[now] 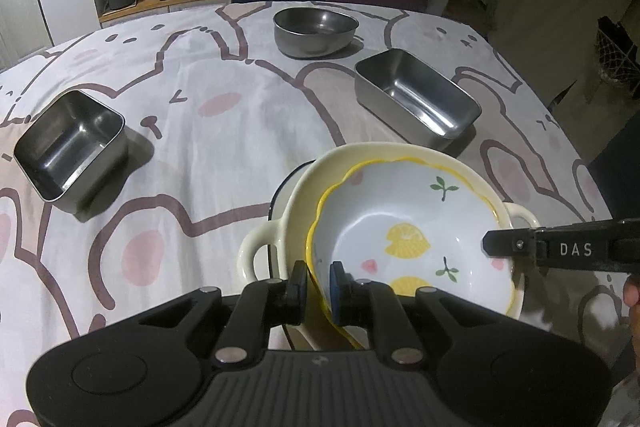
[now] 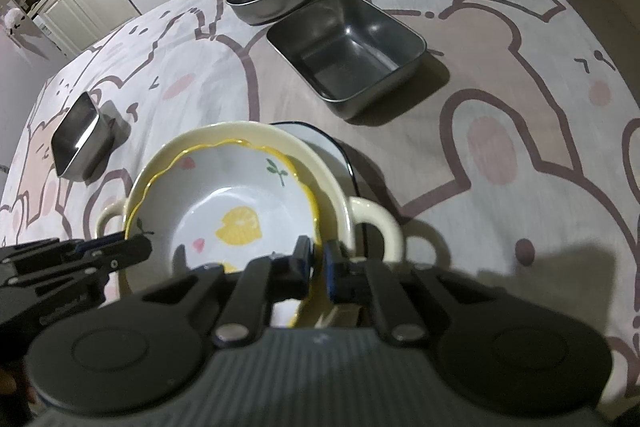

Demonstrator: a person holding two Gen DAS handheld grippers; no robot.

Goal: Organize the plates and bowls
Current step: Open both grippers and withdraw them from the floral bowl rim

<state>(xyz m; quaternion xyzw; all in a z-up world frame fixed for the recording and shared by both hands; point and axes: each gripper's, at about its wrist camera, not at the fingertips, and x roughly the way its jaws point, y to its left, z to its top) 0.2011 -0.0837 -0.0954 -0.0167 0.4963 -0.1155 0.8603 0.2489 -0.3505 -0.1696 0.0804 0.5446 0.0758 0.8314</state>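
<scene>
A white lemon-print bowl with a yellow wavy rim [image 1: 404,227] sits tilted inside a cream two-handled bowl [image 1: 256,247], which rests on a dark-rimmed white plate [image 1: 286,183]. My left gripper [image 1: 318,281] is shut on the lemon bowl's near rim. My right gripper [image 2: 318,263] is shut on the same bowl's opposite rim [image 2: 224,211]; its finger shows in the left wrist view [image 1: 516,243]. The cream bowl [image 2: 372,223] and plate [image 2: 320,139] also show in the right wrist view.
On the bunny-print tablecloth [image 1: 200,75] stand a square steel container [image 1: 68,143] at left, a rectangular steel tray [image 1: 416,99] at right and a round steel bowl [image 1: 314,29] at the back. Chairs stand beyond the far table edge.
</scene>
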